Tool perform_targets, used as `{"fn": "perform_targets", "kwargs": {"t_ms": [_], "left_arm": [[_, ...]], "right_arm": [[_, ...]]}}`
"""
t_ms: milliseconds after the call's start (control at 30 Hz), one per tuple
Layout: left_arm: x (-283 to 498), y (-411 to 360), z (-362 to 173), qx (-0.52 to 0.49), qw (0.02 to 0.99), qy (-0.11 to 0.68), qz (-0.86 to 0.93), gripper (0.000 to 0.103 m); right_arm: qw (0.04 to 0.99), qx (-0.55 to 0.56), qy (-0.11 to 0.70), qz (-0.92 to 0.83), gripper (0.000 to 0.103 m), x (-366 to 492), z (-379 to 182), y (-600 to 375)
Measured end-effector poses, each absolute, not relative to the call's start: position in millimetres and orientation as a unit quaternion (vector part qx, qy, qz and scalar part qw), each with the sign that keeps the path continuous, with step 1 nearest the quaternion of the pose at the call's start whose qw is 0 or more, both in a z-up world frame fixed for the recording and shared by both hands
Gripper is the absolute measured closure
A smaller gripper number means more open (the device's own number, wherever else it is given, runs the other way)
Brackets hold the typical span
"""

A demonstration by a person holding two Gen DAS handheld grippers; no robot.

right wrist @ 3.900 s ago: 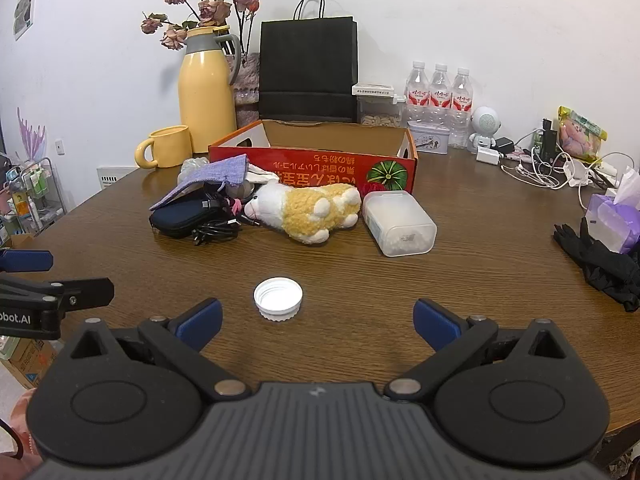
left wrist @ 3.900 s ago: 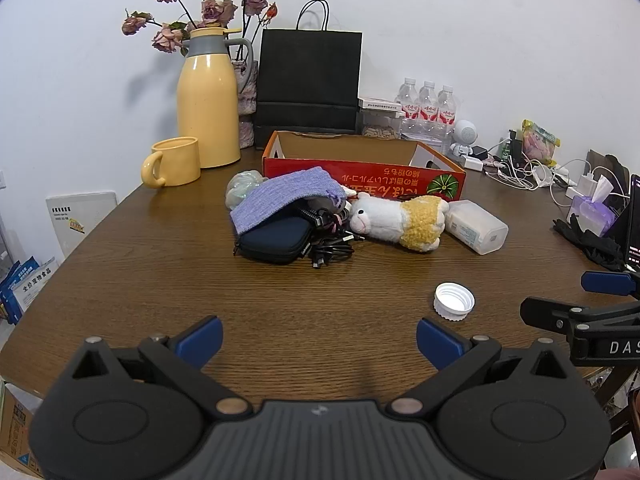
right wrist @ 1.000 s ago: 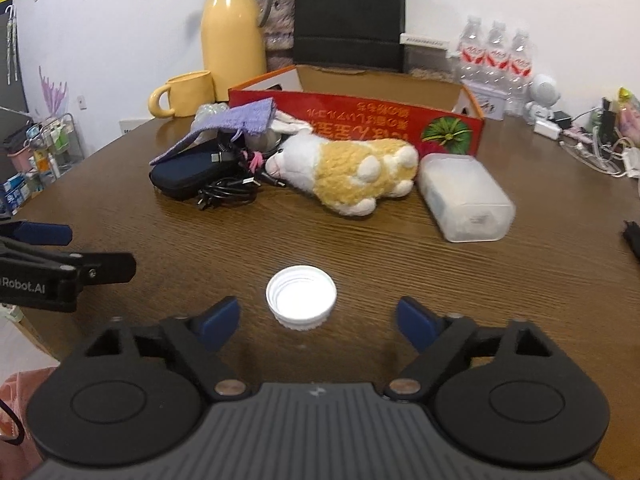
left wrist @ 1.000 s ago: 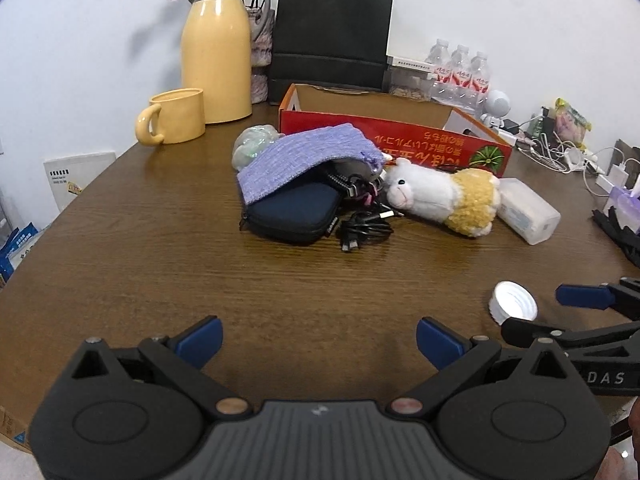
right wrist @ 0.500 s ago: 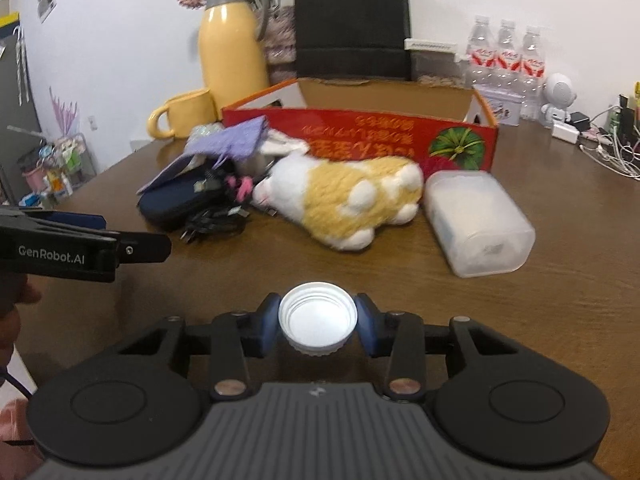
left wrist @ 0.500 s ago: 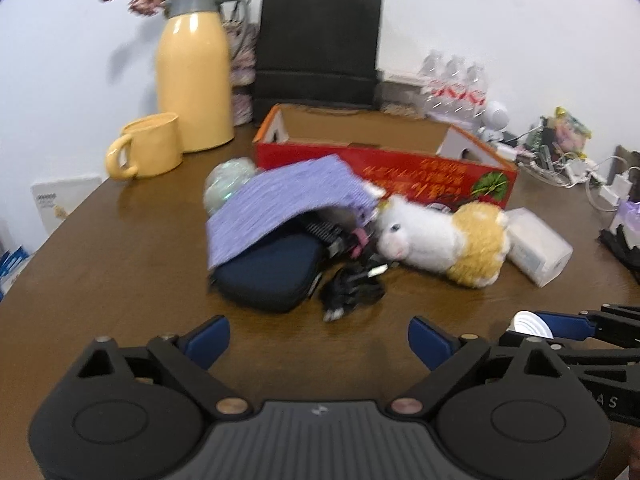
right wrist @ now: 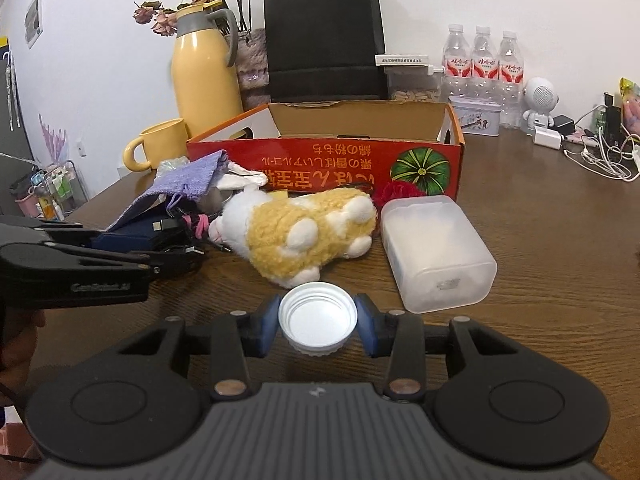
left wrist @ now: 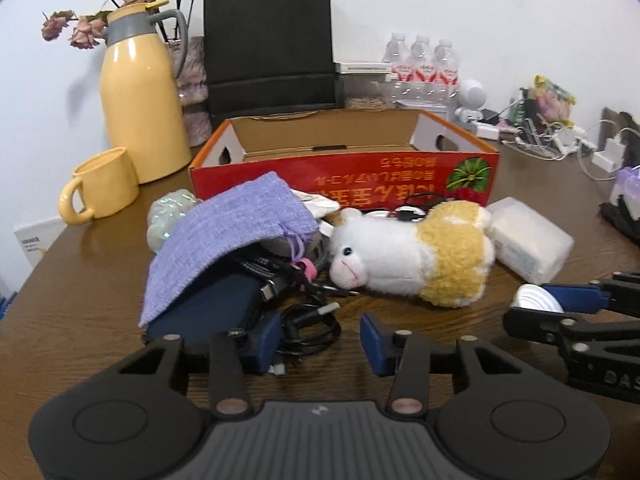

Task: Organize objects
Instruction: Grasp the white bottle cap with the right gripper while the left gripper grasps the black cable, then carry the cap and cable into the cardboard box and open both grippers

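Observation:
My right gripper (right wrist: pixel 317 326) is shut on a white bottle cap (right wrist: pixel 317 322) and holds it above the table in front of the plush sheep (right wrist: pixel 300 230); the cap also shows in the left wrist view (left wrist: pixel 538 299). My left gripper (left wrist: pixel 318 338) is partly closed around a coil of black cable (left wrist: pixel 308 326) beside a dark blue pouch (left wrist: pixel 204 314). A purple knit bag (left wrist: pixel 228 232) lies over the pouch. The plush sheep (left wrist: pixel 412 258) and a clear plastic box (left wrist: pixel 528 240) lie in front of the open red cardboard box (left wrist: pixel 344 176).
A yellow mug (left wrist: pixel 100 188) and yellow thermos (left wrist: pixel 140 104) stand at the back left. A black paper bag (left wrist: pixel 272 40) and water bottles (left wrist: pixel 420 64) stand behind the box. Chargers and cables (left wrist: pixel 560 140) lie at the back right.
My right gripper closed on the white cap and lifted it. My left gripper moved forward to the cable pile and its fingers narrowed around the black cable.

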State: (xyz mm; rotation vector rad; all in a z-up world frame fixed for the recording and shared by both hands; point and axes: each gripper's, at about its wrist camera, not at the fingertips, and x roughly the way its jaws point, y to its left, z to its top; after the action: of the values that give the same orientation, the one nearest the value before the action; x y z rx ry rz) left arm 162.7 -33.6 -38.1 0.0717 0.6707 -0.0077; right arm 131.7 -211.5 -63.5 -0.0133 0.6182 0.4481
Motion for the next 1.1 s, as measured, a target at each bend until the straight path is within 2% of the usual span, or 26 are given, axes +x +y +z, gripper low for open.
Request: {"fn": "perform_targets", "kwargs": {"t_ms": [400, 667, 1100], "left_arm": [[179.8, -35.9, -50.1, 0.048, 0.935, 0.351, 0.020, 0.053], [176.0, -26.7, -53.4, 0.015, 0.936, 0.353, -0.007, 0.062], [144.0, -25.5, -32.4, 0.002, 0.945, 0.323, -0.041, 0.062]], "right_arm": [[0.926, -0.006, 0.305, 0.224, 0.062, 132.8, -66.7, -212.5], [0.927, -0.007, 0.304, 0.222, 0.062, 129.3, -64.9, -212.2], [0.935, -0.013, 0.282, 0.216, 0.062, 120.9, -48.8, -214.6]]}}
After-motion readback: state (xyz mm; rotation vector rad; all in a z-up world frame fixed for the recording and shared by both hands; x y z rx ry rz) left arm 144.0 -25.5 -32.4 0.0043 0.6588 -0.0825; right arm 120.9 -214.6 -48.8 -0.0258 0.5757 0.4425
